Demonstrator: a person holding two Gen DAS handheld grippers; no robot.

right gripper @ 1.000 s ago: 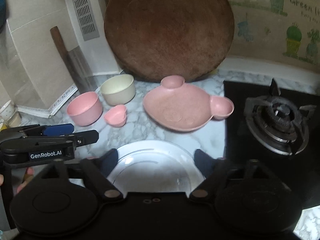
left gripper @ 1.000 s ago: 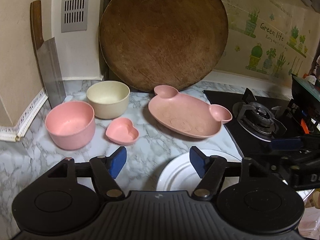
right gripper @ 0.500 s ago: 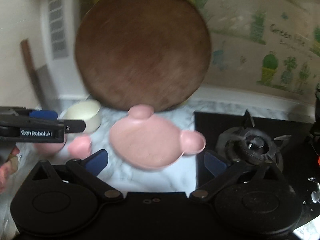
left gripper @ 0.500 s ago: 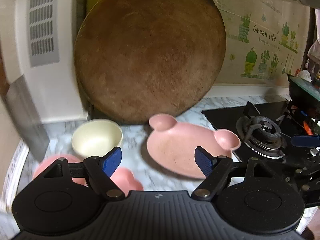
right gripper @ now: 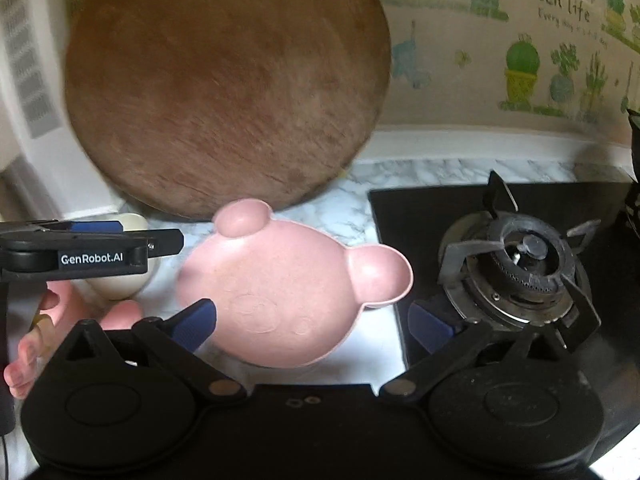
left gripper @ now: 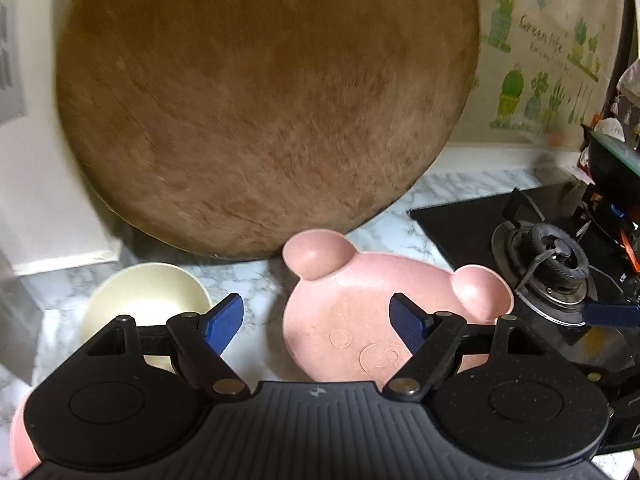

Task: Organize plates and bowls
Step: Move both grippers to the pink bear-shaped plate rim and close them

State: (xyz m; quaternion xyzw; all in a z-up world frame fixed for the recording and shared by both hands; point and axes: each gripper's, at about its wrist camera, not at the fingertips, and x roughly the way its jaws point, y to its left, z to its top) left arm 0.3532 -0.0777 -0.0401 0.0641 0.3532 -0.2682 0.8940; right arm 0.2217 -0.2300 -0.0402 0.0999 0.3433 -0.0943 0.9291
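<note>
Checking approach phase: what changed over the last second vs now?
Both grippers advanced past the white plate, now out of view, toward the pink bear plate. The left gripper and right gripper are open and empty; nothing was grasped or released. The cream bowl, cutting board and stove burner stayed in place.

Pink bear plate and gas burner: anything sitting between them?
Nothing. Right wrist view shows only bare marble counter and the black hob edge between the pink bear plate and the gas burner.
</note>
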